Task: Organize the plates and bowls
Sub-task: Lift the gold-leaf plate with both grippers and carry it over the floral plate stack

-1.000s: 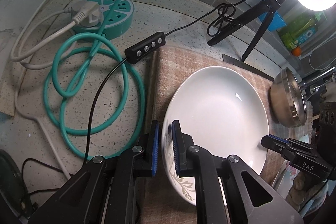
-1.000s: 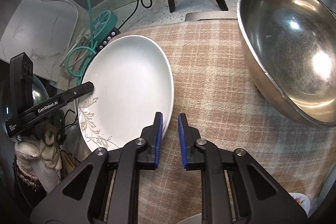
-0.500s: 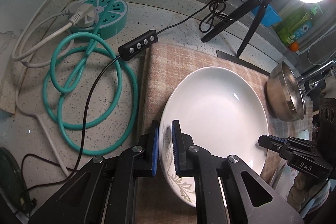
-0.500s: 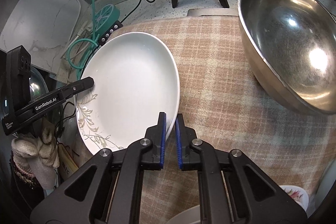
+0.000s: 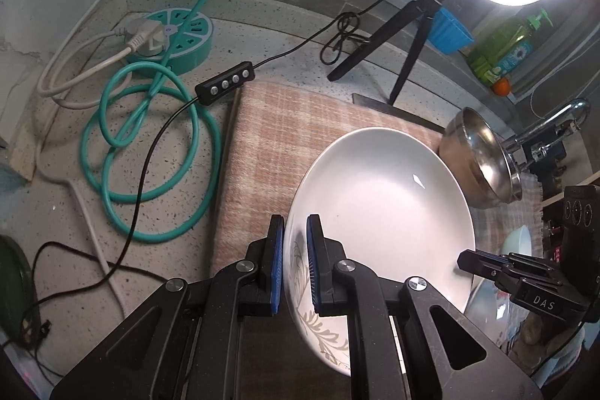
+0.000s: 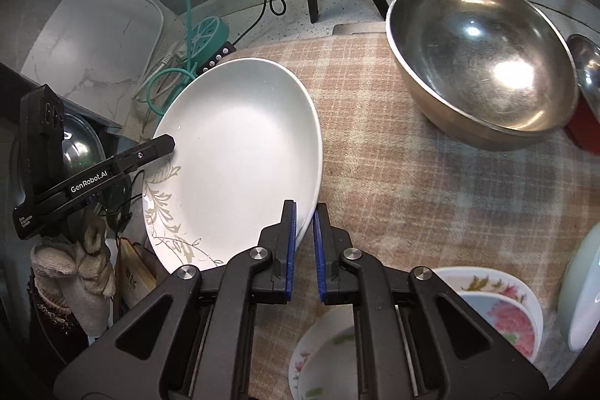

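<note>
Left edge of desk: teal cable coil and round socket hub, untouched, well apart from the work.

Left tool: narrow, pads pinched on the near-left rim of the white plate, by its leaf pattern. Same grip as a second ago.

White plate: held between the two tools over the checked cloth. More cloth shows beyond its far rim than a second ago, and its near edge sits out over the desk edge; it reads as lifted off the cloth and drawn toward the person.

Right tool: a second ago its jaws stood slightly apart at the rim; now they are closed down on the plate's right rim. That closing is the change. The plate is now carried two-handed.

Right of that: steel bowl resting on the cloth, not touched. Floral dishes stacked at near right.

Judgement: pick-up done, transport under way; likely headed to a stack. Risk: thin rim grips, so the plate could tilt.
</note>
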Tool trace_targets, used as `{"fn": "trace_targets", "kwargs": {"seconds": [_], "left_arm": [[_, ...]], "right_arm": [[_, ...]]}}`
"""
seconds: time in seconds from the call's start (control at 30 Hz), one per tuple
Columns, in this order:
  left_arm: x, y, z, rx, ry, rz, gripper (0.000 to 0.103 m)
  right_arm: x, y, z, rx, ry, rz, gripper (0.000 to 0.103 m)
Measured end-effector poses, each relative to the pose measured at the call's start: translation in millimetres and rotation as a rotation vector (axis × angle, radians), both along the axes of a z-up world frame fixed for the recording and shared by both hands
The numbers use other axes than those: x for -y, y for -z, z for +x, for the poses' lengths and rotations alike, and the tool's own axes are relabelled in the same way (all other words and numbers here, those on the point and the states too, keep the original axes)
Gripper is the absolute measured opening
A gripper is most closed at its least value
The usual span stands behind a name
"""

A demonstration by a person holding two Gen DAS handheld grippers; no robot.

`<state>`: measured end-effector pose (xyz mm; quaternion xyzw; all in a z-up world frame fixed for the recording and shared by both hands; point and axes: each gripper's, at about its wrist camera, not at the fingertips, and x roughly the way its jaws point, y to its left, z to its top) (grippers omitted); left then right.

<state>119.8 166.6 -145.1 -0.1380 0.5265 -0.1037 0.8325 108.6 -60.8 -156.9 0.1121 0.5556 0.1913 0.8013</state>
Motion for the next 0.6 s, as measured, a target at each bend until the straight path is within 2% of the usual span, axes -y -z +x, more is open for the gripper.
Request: {"fn": "trace_targets", "kwargs": {"seconds": [0.27,0.6], "left_arm": [[22,-17,-22,0.03,0.022,-0.012,0.01],[56,-26,-46,0.043,0.057,-0.026,0.01]], "right_arm": [[24,-14,-22,0.029,0.018,0.013,0.009],[57,-16,-53,0.031,0.045,0.02,0.009]]}}
